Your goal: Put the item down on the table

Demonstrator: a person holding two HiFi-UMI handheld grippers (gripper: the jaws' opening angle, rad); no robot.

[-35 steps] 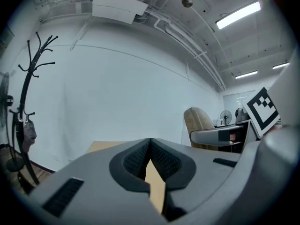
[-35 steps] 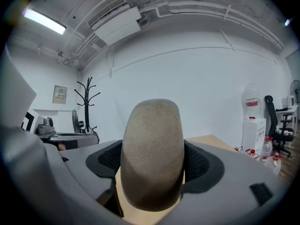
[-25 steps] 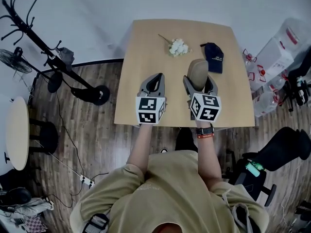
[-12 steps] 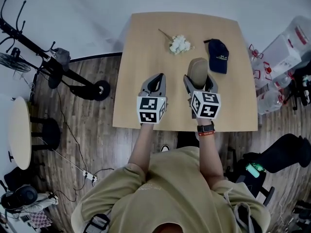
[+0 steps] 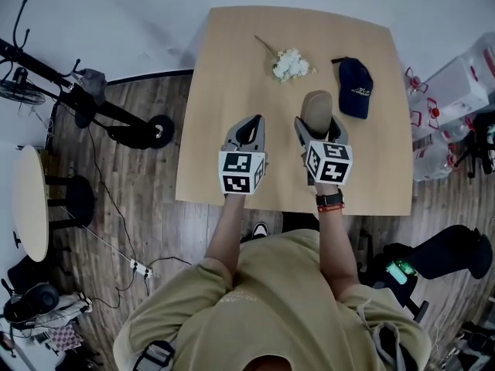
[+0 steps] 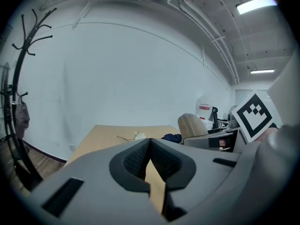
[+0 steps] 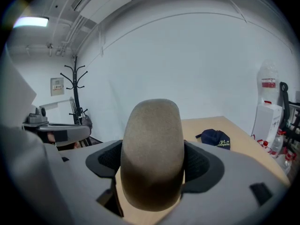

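Right gripper (image 5: 319, 132) clamps tan rounded felt item (image 7: 151, 144) over light wooden table (image 5: 232, 68); set-down not yet done. Left gripper (image 6: 150, 150) closed, empty.

Tan hat (image 5: 316, 110) in right hand-held gripper (image 5: 319, 128) now clear of navy cap (image 5: 355, 89)

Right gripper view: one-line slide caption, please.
Right gripper shut on the tan rounded item above the table, navy cap beyond.

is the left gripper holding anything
No, the left gripper has its jaws pressed together with nothing between them.
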